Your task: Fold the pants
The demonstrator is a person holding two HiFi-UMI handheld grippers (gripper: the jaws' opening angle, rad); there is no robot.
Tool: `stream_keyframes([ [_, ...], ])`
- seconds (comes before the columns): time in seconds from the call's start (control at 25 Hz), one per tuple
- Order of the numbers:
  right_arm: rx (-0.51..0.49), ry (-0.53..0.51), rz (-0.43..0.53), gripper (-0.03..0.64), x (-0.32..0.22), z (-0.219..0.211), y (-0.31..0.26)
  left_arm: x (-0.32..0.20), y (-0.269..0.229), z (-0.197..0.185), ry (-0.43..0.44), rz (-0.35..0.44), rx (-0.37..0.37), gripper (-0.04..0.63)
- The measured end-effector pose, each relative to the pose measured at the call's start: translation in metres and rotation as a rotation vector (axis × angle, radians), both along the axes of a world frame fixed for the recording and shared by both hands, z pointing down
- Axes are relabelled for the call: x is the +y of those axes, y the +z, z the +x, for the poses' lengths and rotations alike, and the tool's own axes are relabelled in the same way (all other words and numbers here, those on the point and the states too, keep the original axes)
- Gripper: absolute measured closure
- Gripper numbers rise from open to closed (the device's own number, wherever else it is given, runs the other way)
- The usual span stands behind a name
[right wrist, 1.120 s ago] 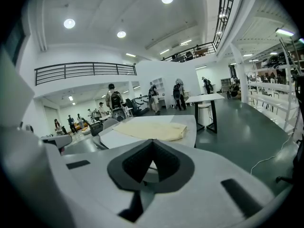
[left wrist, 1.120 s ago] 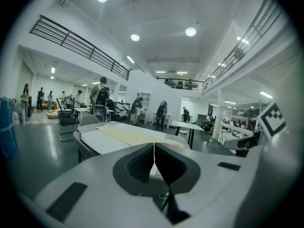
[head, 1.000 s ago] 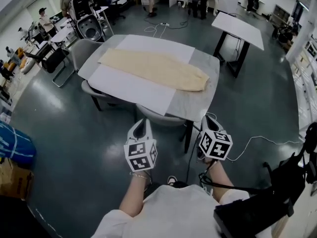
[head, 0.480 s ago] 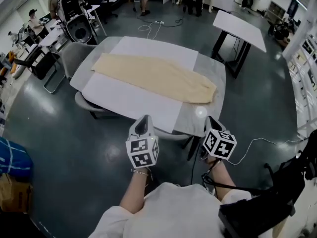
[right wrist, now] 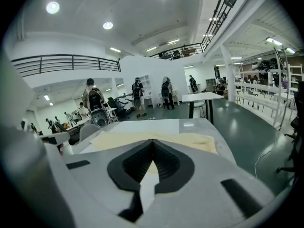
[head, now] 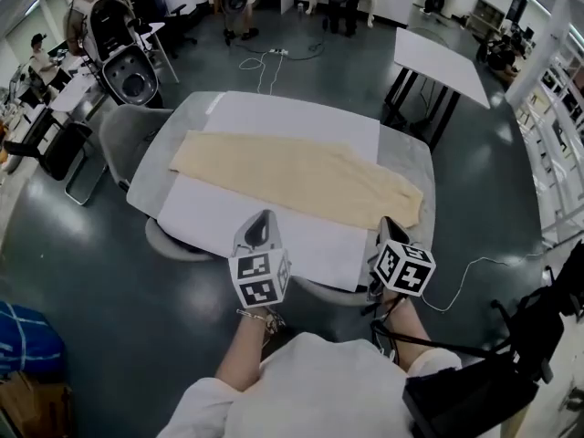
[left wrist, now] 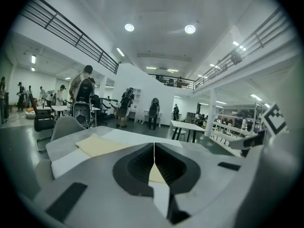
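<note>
Left hand-held gripper (head: 264,215), right hand-held gripper (head: 387,222) closed, empty; pants (head: 292,172) flat on grey table (head: 403,156), glossy floor (head: 100,281).

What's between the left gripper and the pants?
Only a bare strip of white sheet on the table, nothing else. The head view shows it, with the left gripper short of the pants.

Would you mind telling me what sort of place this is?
Probably a big open lab or workshop hall: work tables on a bare floor, cables trailing across it, and a railed upper gallery.
</note>
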State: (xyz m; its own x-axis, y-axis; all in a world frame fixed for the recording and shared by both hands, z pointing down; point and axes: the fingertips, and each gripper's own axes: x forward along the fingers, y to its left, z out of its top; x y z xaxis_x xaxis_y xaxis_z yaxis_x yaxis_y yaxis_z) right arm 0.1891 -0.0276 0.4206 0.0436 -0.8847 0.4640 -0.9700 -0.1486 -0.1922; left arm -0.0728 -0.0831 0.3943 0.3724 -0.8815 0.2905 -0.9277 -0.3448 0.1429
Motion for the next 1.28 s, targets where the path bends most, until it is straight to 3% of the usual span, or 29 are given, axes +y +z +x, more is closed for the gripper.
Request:
stream_keyframes([
  [0.2, 0.023, 0.070, -0.027, 0.624, -0.020, -0.021, 0.003, -0.046, 0.016, -0.011, 0.093, -0.042, -0.013, 0.586],
  [0.36, 0.072, 0.171, -0.082, 0.624, -0.007, -0.001, 0.014, -0.067, 0.035, 0.007, 0.163, -0.096, 0.007, 0.586],
  [0.52, 0.149, 0.233, -0.115, 0.624, -0.005, 0.040, 0.031, -0.076, 0.060, 0.050, 0.236, -0.123, -0.007, 0.586],
  [0.96, 0.091, 0.361, -0.163, 0.623, 0.010, 0.122, 0.058, -0.072, 0.084, 0.160, 0.405, -0.168, -0.027, 0.586],
  [1.12, 0.037, 0.387, -0.184, 0.622, 0.014, 0.152, 0.088, -0.063, 0.099, 0.204, 0.480, -0.167, -0.068, 0.586],
  [1.28, -0.009, 0.398, -0.203, 0.621, 0.000, 0.182, 0.126, -0.067, 0.117, 0.235, 0.499, -0.159, -0.105, 0.586],
])
